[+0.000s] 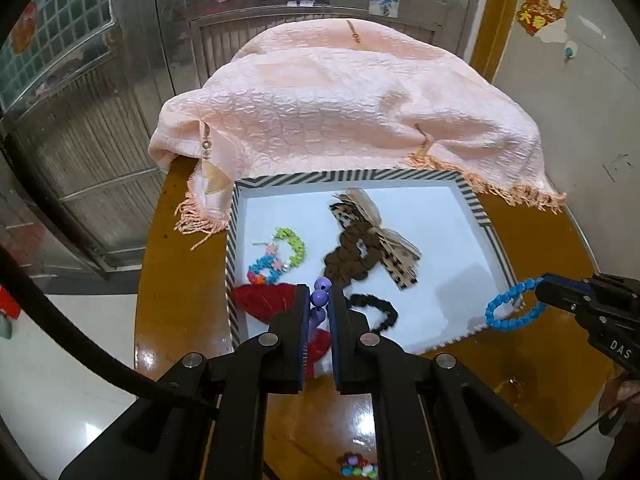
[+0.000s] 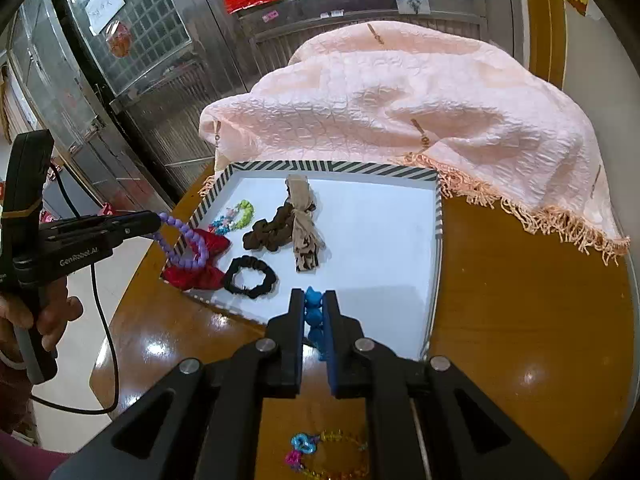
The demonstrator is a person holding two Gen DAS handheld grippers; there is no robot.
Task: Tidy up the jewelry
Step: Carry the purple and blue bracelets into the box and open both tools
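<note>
Two round-beaded bracelets (image 1: 508, 306), glossy wooden table (image 1: 180, 280)

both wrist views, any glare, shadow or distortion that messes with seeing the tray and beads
Left wrist view: fisheye bends the striped tray rim; ceiling-light glare on the wooden table near the camera; a soft shadow on the tray floor by the blue bead bracelet. Right wrist view: glare spots on the table either side of the right gripper; purple bead bracelet stays sharp; the corners go dark.
</note>
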